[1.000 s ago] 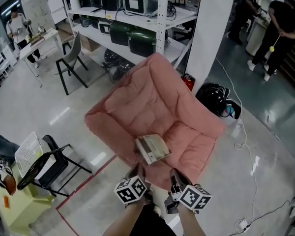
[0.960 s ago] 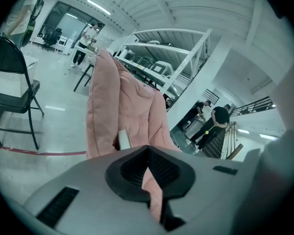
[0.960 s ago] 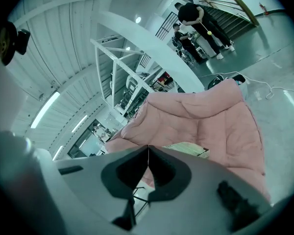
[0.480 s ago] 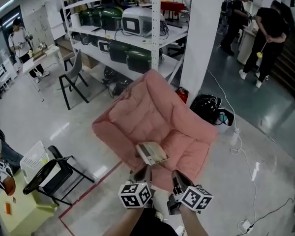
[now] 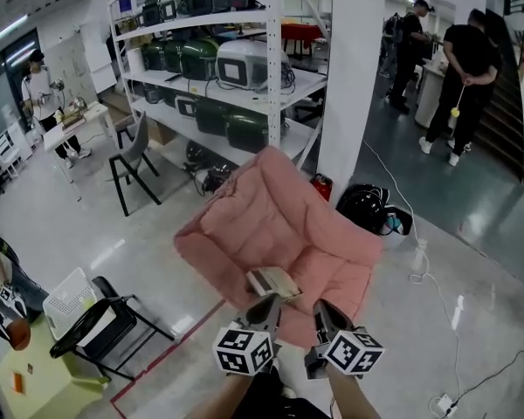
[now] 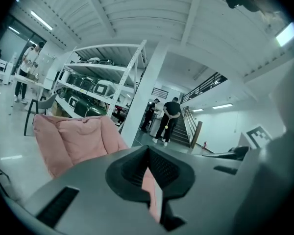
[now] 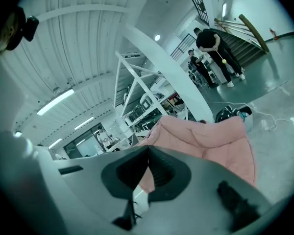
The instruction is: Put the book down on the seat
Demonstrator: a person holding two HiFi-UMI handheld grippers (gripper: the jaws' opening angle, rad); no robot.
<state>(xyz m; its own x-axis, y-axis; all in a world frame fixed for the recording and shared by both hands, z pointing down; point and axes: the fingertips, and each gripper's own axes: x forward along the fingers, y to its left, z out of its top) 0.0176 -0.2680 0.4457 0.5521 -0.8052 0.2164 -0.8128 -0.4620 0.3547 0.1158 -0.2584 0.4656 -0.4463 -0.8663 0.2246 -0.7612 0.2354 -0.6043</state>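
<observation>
Pale closed book (image 5: 273, 281) lies flat on the pink cushioned seat (image 5: 271, 221), its long axis running left-right. The left gripper (image 5: 269, 304) and the right gripper (image 5: 320, 306) are clenched, empty.

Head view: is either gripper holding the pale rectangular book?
No: the pale book lies on the pink cushioned seat, with the left gripper and right gripper shut, empty.

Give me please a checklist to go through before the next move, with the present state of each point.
1. Book lies on the seat: ok, it rests on the front part of the pink cushion.
2. Left gripper is free of the book: ok, jaws together, nothing between them.
3. Right gripper is empty: ok, jaws together, nothing held.
4. Book is clear of the seat's front edge: cannot tell, the grippers cover that edge in the head view.
5. Nobody stands close to the seat: ok, the people stand far off.
</observation>
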